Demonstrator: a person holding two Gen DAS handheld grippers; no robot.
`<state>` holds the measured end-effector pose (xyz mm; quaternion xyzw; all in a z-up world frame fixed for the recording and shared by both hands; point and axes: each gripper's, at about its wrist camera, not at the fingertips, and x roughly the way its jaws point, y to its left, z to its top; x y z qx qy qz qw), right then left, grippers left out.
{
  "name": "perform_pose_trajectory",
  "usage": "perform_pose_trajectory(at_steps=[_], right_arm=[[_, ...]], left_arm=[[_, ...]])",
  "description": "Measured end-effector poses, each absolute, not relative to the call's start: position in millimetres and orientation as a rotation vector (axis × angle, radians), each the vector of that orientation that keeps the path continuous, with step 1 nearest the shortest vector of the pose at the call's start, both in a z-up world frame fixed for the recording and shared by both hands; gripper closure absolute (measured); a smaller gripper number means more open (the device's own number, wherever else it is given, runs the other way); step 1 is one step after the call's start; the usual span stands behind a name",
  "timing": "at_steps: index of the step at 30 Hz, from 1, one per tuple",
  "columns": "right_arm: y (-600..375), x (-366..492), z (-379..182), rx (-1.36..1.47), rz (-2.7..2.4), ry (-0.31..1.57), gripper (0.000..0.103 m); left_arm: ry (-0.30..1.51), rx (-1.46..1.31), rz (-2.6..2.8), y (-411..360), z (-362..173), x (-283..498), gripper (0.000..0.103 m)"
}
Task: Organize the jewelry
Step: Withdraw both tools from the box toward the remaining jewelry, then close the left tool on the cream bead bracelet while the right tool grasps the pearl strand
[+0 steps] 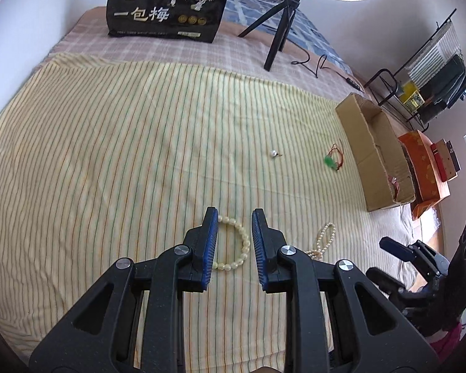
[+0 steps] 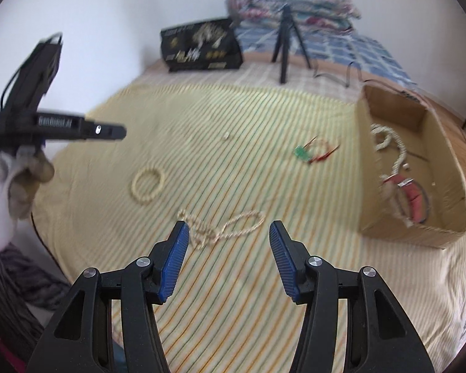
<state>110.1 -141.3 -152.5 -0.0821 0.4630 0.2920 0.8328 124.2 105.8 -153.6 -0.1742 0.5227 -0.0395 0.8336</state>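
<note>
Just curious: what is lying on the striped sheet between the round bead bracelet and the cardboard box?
In the right wrist view, a pearl necklace lies between bead bracelet and cardboard box; farther back, a green pendant.

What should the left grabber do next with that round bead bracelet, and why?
Probably lower the left hand-held gripper a little and close on the bead bracelet. Its jaws are open and empty, and the bracelet lies flat on the striped cloth right between the fingers. Other jewelry already sits in the cardboard box, so the bracelet likely goes there next.
</note>
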Motion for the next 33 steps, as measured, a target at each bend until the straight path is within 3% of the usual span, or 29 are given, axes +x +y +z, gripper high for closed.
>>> perform_pose_trajectory(at_steps=[2, 13, 18, 33], right_arm=[[-132, 106, -169, -0.198, 0.632, 1.026, 0.037], [-117, 116, -209, -0.185, 0.614, 1.17, 0.036], [-103, 116, -215, -0.213, 0.621, 1.152, 0.027], [-76, 119, -222, -0.371, 0.615, 1.059, 0.031]], left_arm=[[1.135, -0.37, -0.075, 107, -166, 125, 0.082], [1.259, -0.354, -0.051, 106, -214, 132, 0.082], [1.267, -0.354, -0.05, 107, -219, 137, 0.082], [1.252, -0.241, -0.048, 92, -226, 139, 0.082]])
